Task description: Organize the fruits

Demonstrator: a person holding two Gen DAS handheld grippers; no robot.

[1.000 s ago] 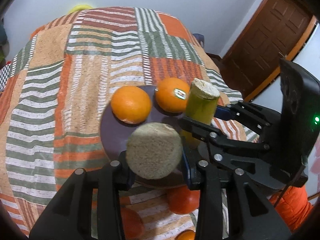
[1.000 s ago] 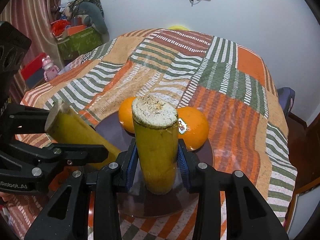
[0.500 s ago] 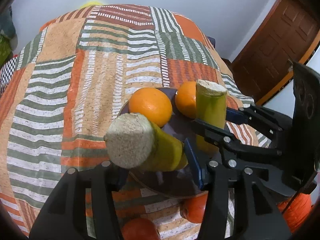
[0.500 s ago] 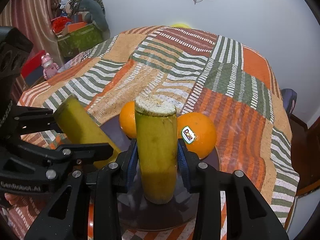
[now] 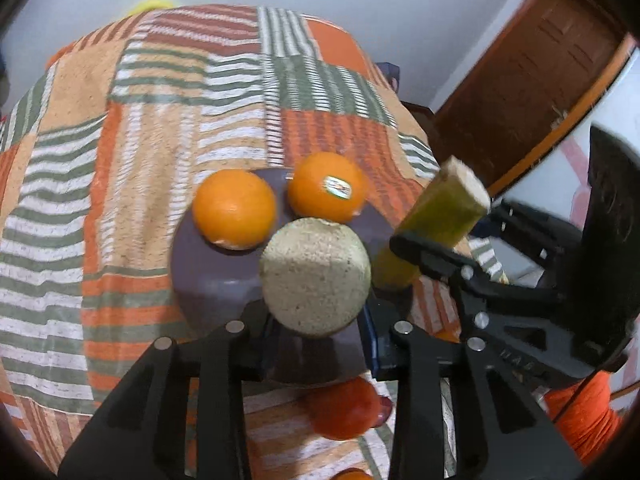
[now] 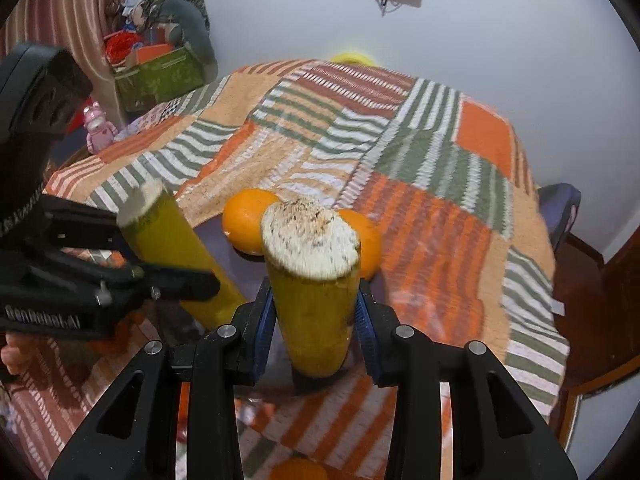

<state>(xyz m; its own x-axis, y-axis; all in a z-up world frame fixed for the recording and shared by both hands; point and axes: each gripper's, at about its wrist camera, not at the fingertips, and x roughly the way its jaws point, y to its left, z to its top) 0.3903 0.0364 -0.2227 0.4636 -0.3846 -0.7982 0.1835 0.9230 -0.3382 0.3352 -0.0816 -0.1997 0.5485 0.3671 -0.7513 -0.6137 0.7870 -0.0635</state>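
The dark purple plate sits toward the near right side of the tabletop, whose patchwork striped cloth lies bare beyond the plate to its far rim, where a yellow object peeks over the edge. On the plate's far half rest 2 oranges: a plain orange and, just right of it, a stickered orange. The left gripper holds 1 sugarcane piece, jaws clenched on it above the plate's near half, its pale fibrous cut end facing the camera. The right gripper grasps a second sugarcane piece, yellow-green and upright, at the plate's right edge. At least 2 more orange fruits lie on the cloth nearer than the plate.
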